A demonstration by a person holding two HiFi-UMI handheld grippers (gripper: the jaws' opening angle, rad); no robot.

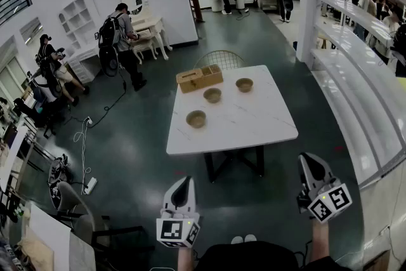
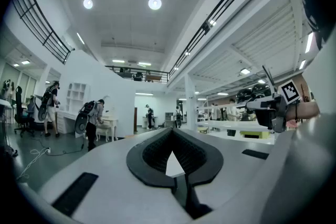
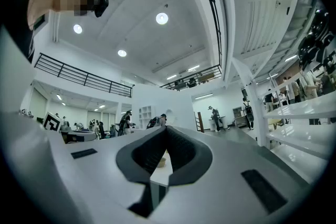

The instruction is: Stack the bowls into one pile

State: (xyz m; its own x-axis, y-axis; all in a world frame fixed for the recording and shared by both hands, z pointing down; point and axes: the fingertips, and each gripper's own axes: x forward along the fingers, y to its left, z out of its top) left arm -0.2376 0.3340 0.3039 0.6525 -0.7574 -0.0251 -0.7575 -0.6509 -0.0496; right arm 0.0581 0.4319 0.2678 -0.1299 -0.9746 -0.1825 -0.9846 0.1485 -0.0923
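Observation:
Three tan bowls stand apart on the white marble-look table (image 1: 254, 120): one near the front left (image 1: 196, 118), one in the middle (image 1: 212, 95), one at the back right (image 1: 244, 84). Both grippers are held low, well short of the table's near edge. My left gripper (image 1: 184, 179) is shut with nothing in it, its jaws meeting at the tips (image 2: 172, 131). My right gripper (image 1: 307, 158) is likewise shut and empty (image 3: 166, 128). In the right gripper view, one bowl (image 3: 162, 162) shows through the gap behind the jaws.
A wooden box (image 1: 199, 79) lies at the table's back left, with a wire-back chair (image 1: 219, 60) behind it. Long white shelving (image 1: 355, 73) runs along the right. People stand at desks to the left (image 1: 120, 41), and a cable (image 1: 85, 136) trails on the dark floor.

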